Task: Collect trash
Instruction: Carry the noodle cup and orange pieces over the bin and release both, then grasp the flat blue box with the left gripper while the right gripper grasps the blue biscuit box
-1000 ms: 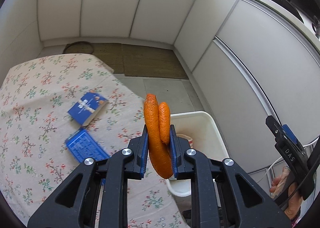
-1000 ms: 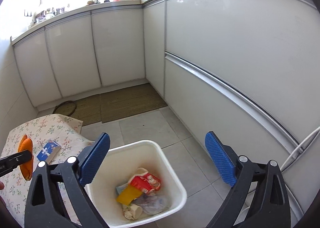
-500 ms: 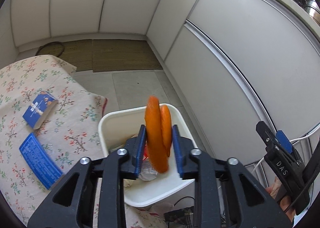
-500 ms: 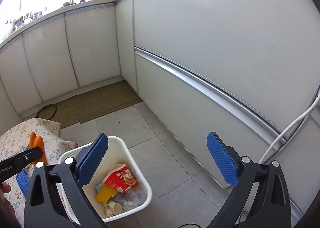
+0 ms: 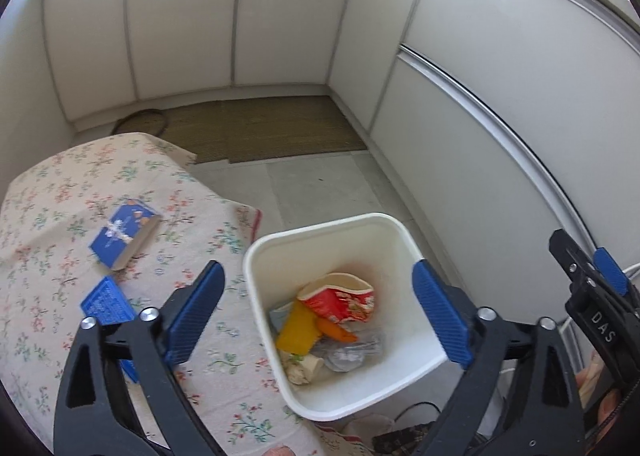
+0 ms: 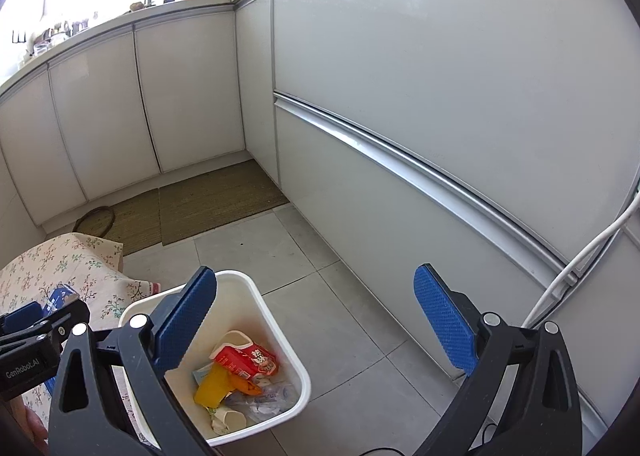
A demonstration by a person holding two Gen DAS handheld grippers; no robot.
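A white trash bin [image 5: 404, 240] stands on the floor beside the floral-cloth table [image 5: 60, 191]. Inside lie a red carton [image 5: 340, 298], a yellow piece [image 5: 298, 330], clear plastic and the orange peel [image 5: 336, 330]. My left gripper [image 5: 318, 312] is open and empty, above the bin. Two blue items lie on the table: a small box [image 5: 122, 232] and a flat blue pack [image 5: 106, 302]. My right gripper [image 6: 316, 320] is open and empty, above the floor by the bin [image 6: 296, 364]. The orange peel also shows in the right wrist view [image 6: 246, 384].
White cabinet fronts [image 6: 440, 95] run along the right and far sides. A woven mat [image 5: 264, 127] lies on the tiled floor beyond the table. A white cable [image 6: 580, 256] hangs at the right. The right gripper shows at the left view's right edge [image 5: 592, 296].
My left gripper moved from over the table to above the bin, opened and let go of the orange peel, which now lies in the bin. The right gripper stayed open.
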